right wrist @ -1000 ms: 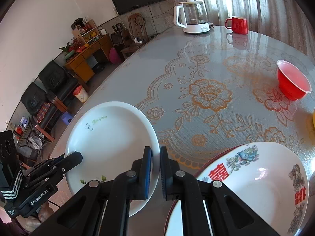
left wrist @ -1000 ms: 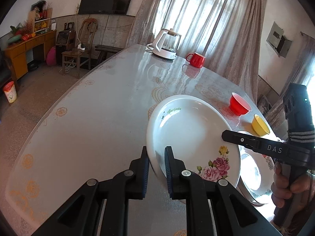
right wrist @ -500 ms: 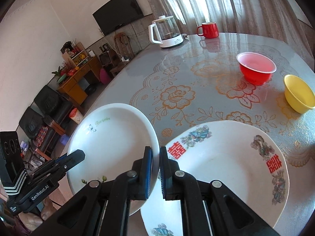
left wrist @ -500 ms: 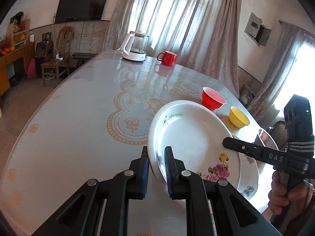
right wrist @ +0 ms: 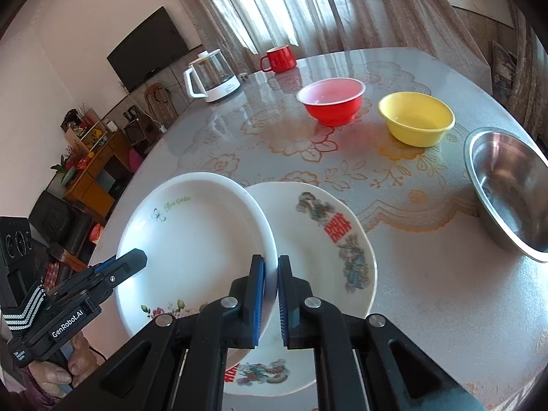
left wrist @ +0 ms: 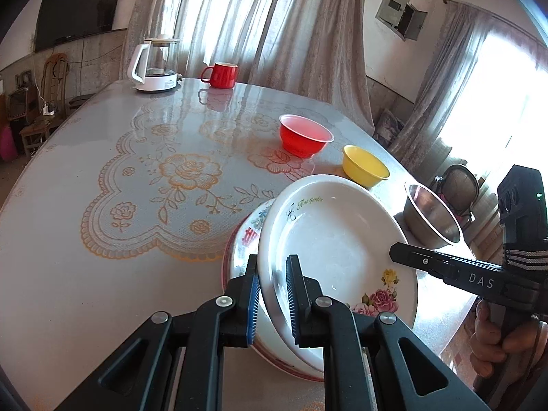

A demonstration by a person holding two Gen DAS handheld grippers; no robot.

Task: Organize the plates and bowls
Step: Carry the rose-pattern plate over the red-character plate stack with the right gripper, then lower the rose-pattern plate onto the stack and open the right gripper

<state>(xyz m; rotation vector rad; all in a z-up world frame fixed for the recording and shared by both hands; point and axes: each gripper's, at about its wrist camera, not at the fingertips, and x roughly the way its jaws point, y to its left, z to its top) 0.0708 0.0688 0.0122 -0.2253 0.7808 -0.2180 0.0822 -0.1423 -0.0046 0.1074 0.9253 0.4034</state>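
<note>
You have the white rose plate [left wrist: 335, 239] carried between both tongs: the left tongs [left wrist: 272, 294] are clamped on its rim on one side, and the right tongs [right wrist: 270, 291] are pinched shut on the opposite rim, so the plate spans the gap between your two hands. It hangs tilted, partly over the plate with the red characters [right wrist: 328, 239], which lies flat on the table [left wrist: 102, 178]. What the next move turns on is that overlap: seen from the right wrist, the carried plate covers only the left portion of the lower one, so the lower plate's centre lies off toward your right hand. By my reading, the plate needs to shift further that way and level out before you lower it, or it will land rim on rim and rock. Both hands are equally engaged, so neither is nearer; keep them moving together so the plate does not twist in the pads. Beyond the plates, the red bowl [right wrist: 330, 101], the yellow bowl [right wrist: 416, 123] and the steel bowl [right wrist: 510, 191] stand apart on the table, not yet nested, so the bowl half of the job looks untouched.
</note>
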